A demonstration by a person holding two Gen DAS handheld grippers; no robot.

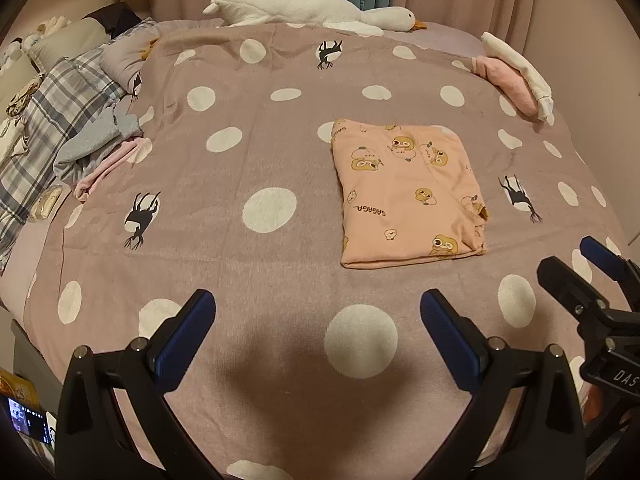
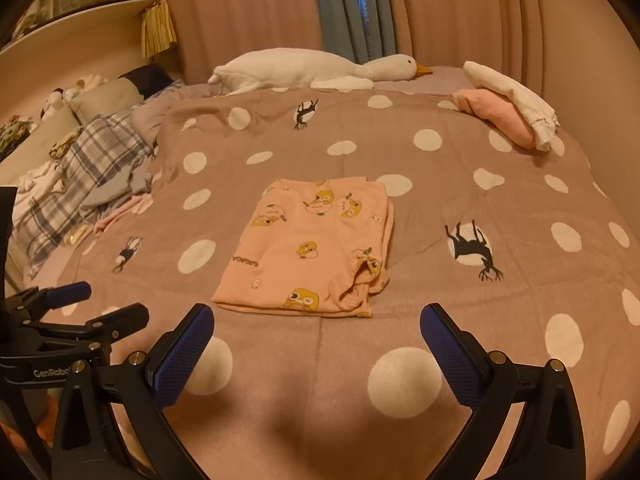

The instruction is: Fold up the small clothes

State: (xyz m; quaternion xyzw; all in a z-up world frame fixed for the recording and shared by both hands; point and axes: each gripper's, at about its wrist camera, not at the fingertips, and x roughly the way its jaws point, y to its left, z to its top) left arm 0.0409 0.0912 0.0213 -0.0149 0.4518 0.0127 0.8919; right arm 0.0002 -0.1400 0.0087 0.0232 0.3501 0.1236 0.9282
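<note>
A folded peach garment (image 2: 310, 246) printed with cartoon ducks is laid flat on a dotted bedspread (image 2: 440, 208). Both claws, left gripper (image 1: 318, 312) and right gripper (image 2: 316, 324), are held wide open and empty, near its close edge.

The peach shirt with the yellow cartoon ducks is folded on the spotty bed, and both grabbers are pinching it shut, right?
Not quite. The peach cotton shirt with yellow cartoon ducks does lie folded on the mauve bedspread with white dots, but neither grabber pinches it. The right wrist view shows the right gripper open and short of it; the left wrist view shows the left gripper open too.
</note>
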